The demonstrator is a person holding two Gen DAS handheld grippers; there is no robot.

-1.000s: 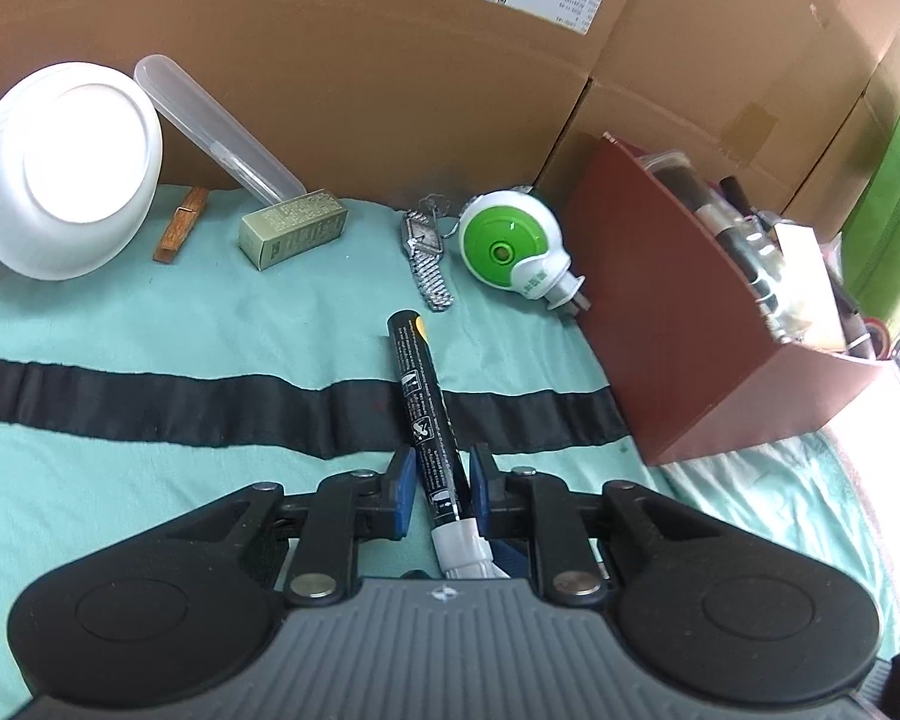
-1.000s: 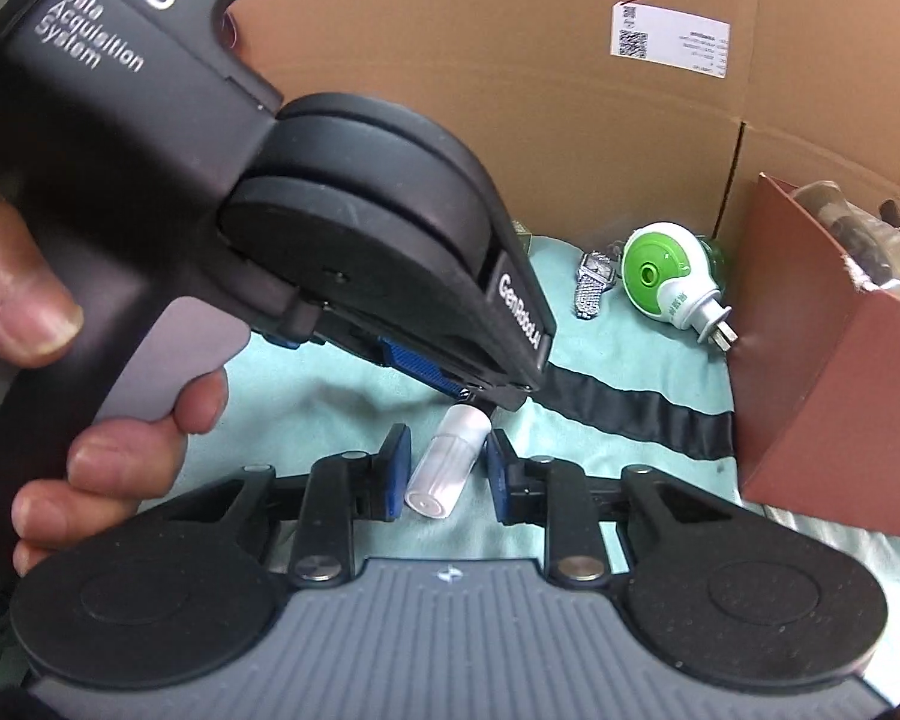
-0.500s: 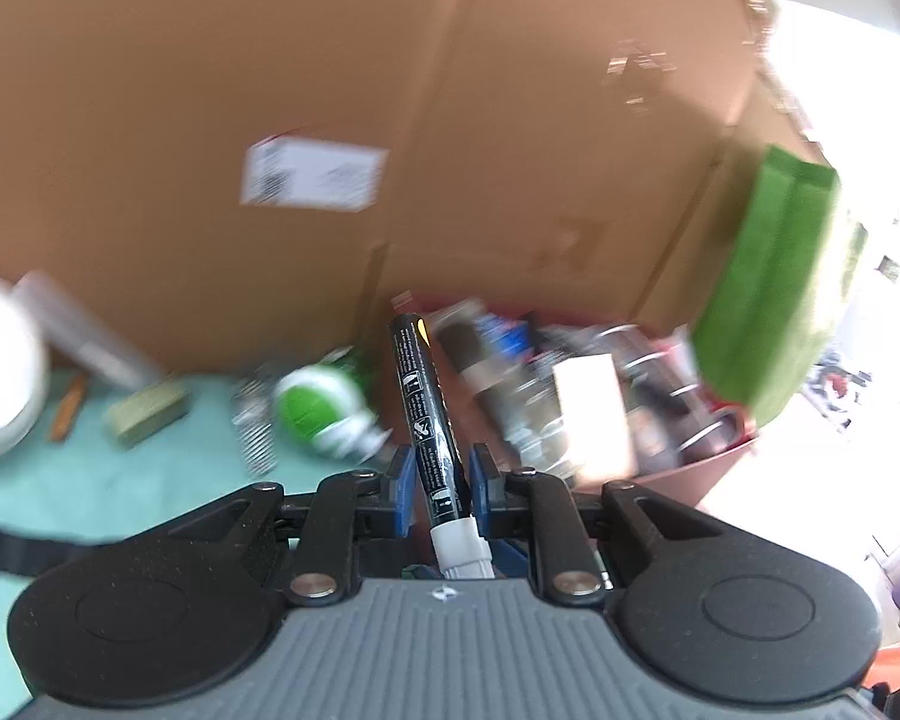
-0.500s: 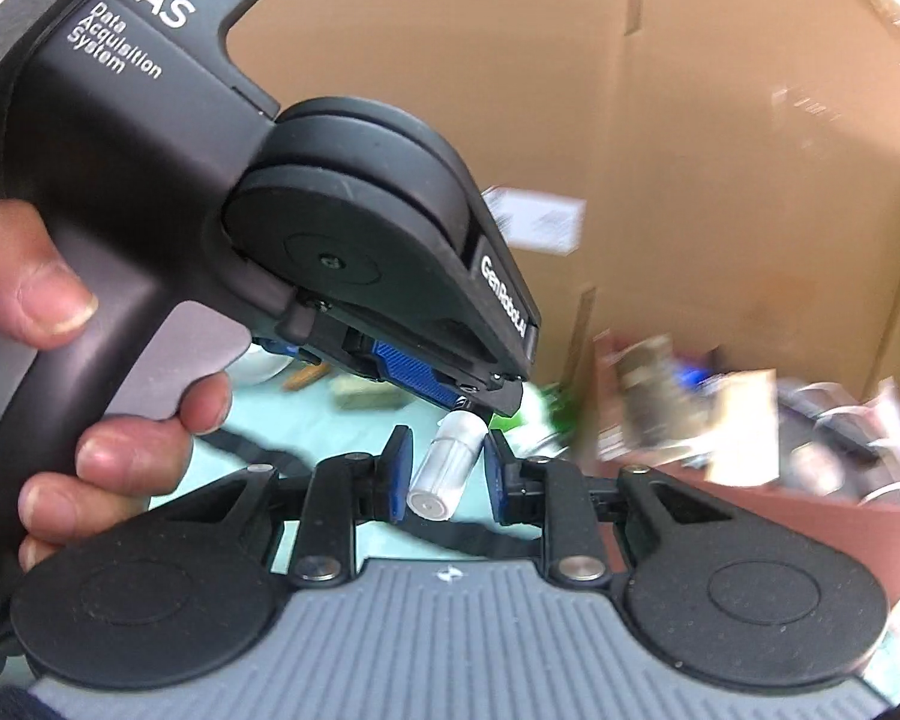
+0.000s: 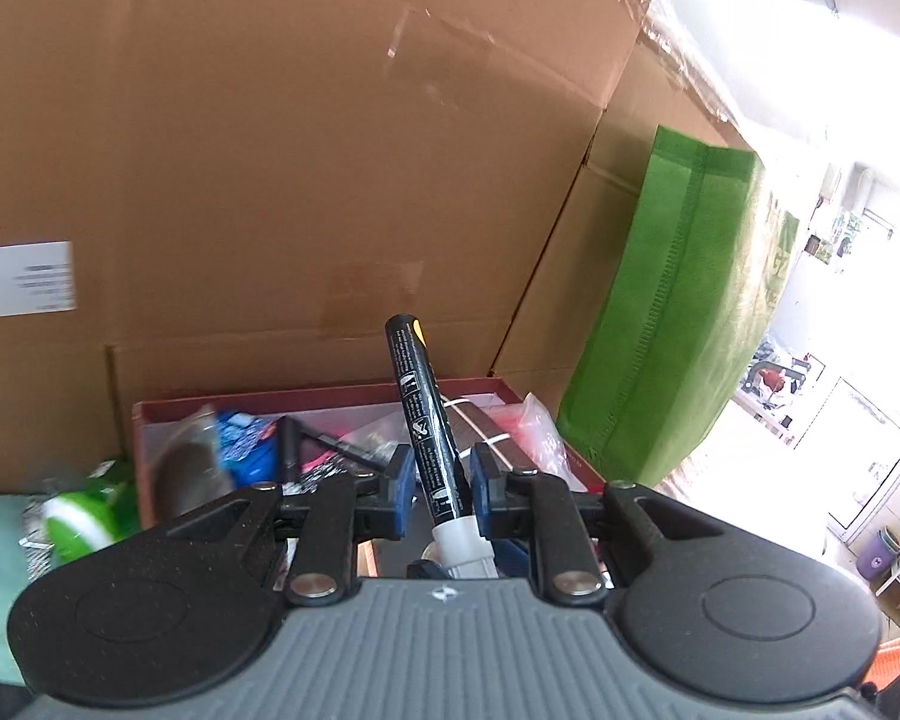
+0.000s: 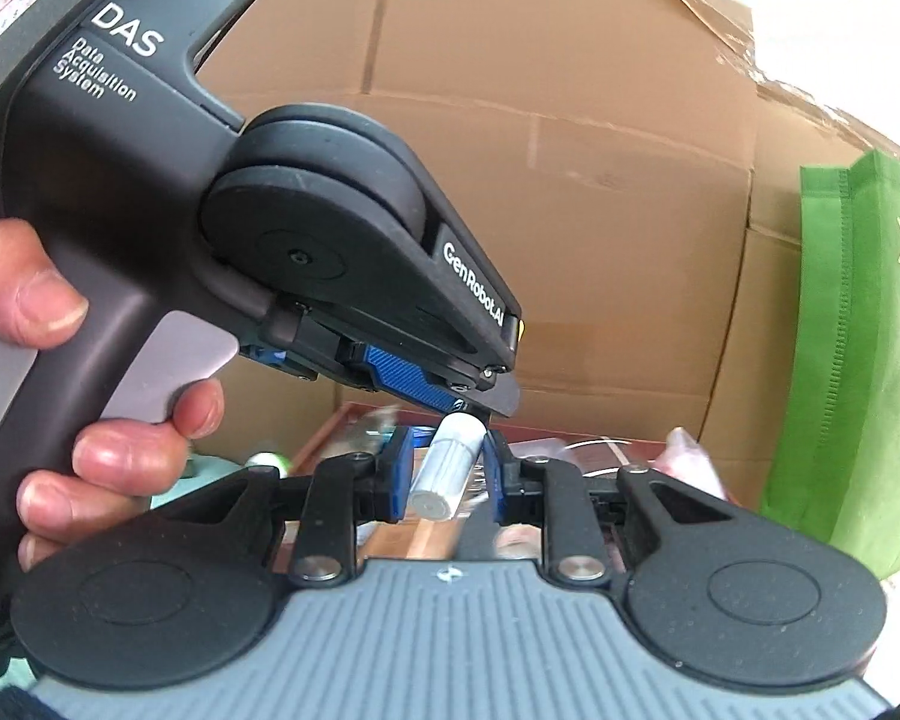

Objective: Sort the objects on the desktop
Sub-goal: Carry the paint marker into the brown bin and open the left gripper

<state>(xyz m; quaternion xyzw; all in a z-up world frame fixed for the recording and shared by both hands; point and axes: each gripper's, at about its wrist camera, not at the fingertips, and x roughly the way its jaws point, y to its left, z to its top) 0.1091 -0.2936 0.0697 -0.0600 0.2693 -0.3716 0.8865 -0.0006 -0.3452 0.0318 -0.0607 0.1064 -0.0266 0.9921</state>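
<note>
Left wrist view: one marker (image 5: 427, 420) clamped by left fingers (image 5: 399, 489), right fingers (image 6: 403, 471) clamping its one cap (image 6: 447, 463).

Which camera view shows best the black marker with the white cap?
The left wrist view: the black marker runs its whole length there, printed barrel up, clamped in the left gripper. The right wrist view shows only its white cap, gripped by the right gripper; the left gripper's body hides the barrel.
</note>
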